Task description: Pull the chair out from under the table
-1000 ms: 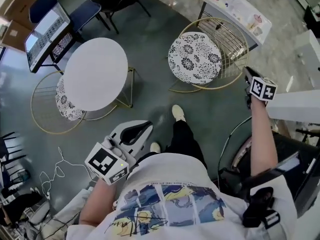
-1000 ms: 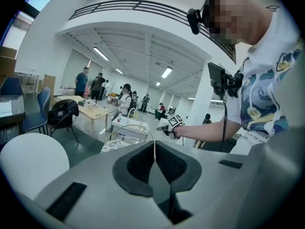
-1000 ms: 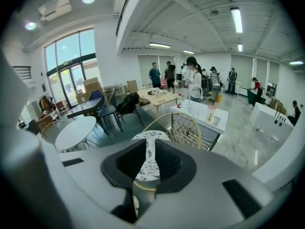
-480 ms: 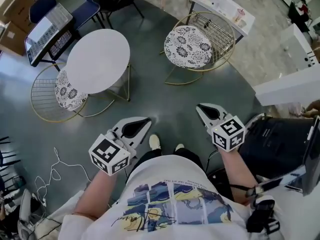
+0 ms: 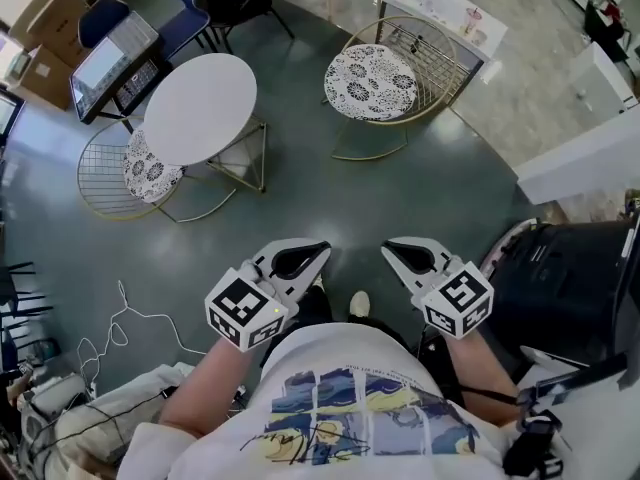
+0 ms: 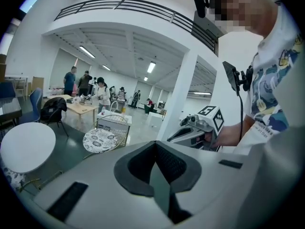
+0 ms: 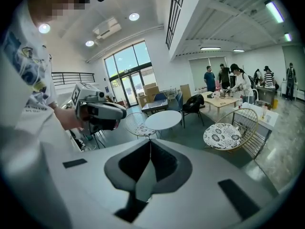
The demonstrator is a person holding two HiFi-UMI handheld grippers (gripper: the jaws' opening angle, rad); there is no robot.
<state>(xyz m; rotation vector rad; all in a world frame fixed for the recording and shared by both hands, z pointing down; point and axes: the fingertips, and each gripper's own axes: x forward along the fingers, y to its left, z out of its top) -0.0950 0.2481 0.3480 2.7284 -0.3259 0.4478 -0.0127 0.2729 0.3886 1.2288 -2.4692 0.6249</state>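
Moved: right gripper [image 5: 388,249] has swung in beside left gripper [image 5: 322,249], both well away from the table [image 5: 200,108].
Fingers: both pairs pressed together, empty.
Chair [image 5: 148,171]: tucked partly under the table.

Round white table [image 5: 200,108], far left, partly covers a gold wire chair with patterned cushion [image 5: 150,173]; left gripper [image 5: 318,251] and right gripper [image 5: 390,250] near, side by side, apart.

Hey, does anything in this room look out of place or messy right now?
Only a thin white cable lying in loose loops on the grey floor, lower left in the head view. The gold wire chair sits upright, tucked under the round white table.
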